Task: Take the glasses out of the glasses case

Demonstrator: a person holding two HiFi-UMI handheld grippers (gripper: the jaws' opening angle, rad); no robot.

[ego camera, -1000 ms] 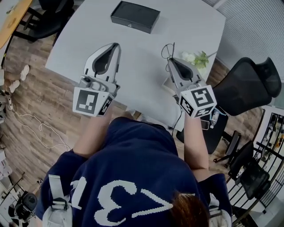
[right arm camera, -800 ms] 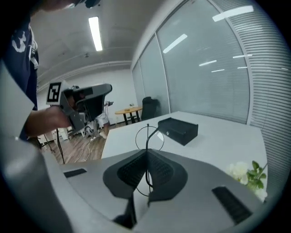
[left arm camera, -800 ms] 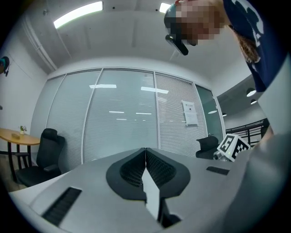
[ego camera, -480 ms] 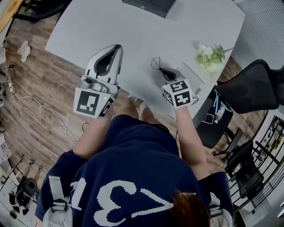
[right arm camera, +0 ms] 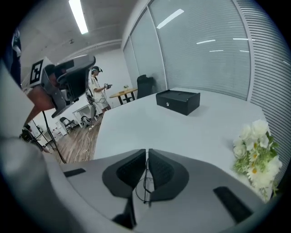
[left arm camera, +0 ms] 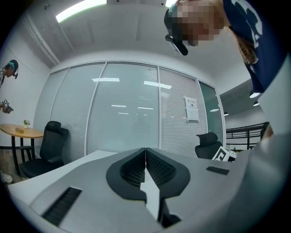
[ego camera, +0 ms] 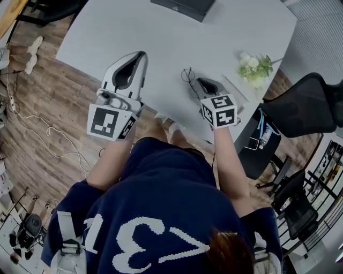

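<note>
The glasses (ego camera: 187, 75) look already out, pinched in the right claw (ego camera: 197, 83) well apart from the case (ego camera: 182, 6), while the left claw (ego camera: 140, 55) is clenched on nothing.

A navy short-sleeved shirt (ego camera: 161, 208) bears big white numerals (ego camera: 144, 246), with grey shoulder straps (ego camera: 67, 235). The left hand-held gripper (ego camera: 142, 53) and right hand-held gripper (ego camera: 195, 83) are pale grey with black ribbed pads (left arm camera: 132, 170) and black-and-white marker cubes (ego camera: 110, 122).

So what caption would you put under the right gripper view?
Right gripper shut on thin wire glasses over a white table, black glasses case beyond.
</note>
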